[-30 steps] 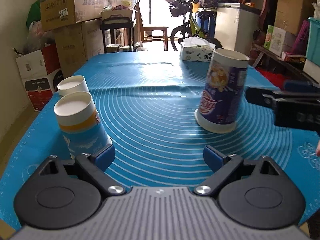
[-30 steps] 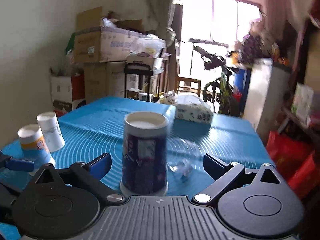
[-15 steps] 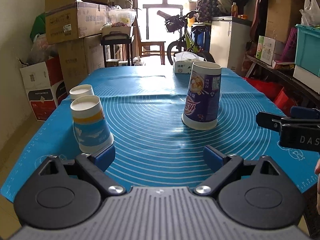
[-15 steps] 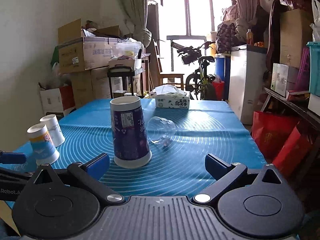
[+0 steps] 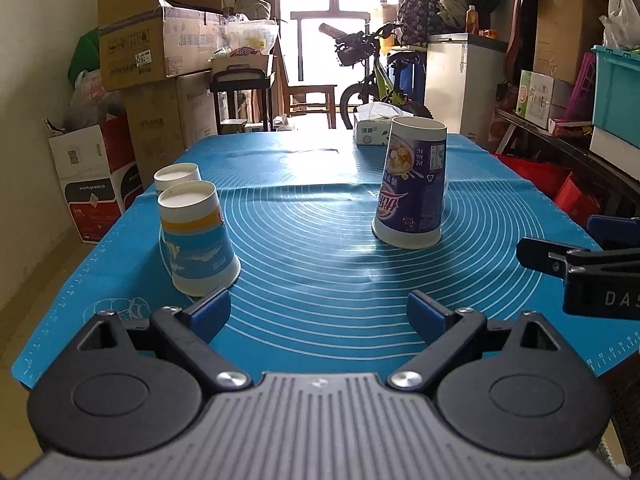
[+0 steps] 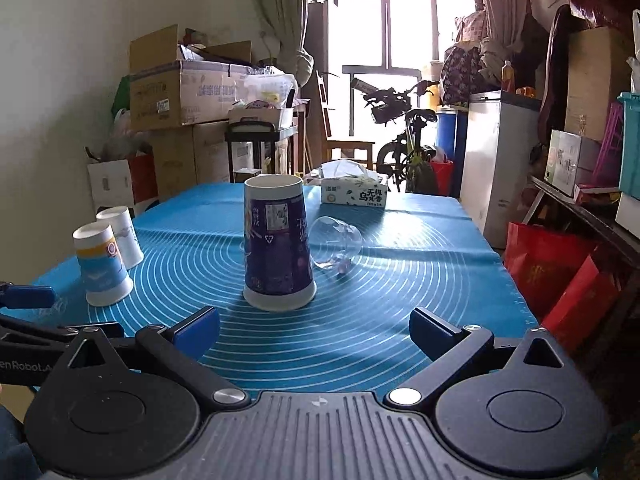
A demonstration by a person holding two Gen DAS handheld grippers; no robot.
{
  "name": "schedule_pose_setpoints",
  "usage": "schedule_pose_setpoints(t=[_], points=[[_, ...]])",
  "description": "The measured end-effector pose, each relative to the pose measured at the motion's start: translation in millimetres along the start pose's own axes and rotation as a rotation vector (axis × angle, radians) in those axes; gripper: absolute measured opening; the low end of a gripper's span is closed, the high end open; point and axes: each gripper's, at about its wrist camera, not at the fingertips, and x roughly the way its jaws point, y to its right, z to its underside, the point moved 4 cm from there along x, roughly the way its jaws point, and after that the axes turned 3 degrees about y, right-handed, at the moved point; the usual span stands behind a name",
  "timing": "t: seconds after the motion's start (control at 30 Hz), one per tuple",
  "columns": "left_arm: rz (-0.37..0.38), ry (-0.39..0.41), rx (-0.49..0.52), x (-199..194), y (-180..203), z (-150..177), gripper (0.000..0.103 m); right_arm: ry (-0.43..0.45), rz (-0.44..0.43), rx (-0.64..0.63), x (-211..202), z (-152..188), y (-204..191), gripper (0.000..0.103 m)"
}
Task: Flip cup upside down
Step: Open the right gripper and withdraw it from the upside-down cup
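Paper cups number three: a purple cup inverted mid-table, two smaller ones left. One clear cup lies sideways behind it. Both claws gape empty, pulled farther back than before.

Tall cup inverted mid-surface; glass on its side just right; two inverted cups far left; tissue box behind.

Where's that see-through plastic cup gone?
In the right wrist view, the clear cup lies on its side mid-mat, just right of and behind the tall purple cup.
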Motion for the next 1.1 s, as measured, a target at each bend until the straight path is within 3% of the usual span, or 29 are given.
schedule_pose_setpoints(t=[1.1], points=[[-0.003, -0.003, 0.021, 1.5, -0.2, 4.0, 0.094, -0.027, -0.011, 0.006, 4.3, 11.0, -0.1, 0.102]])
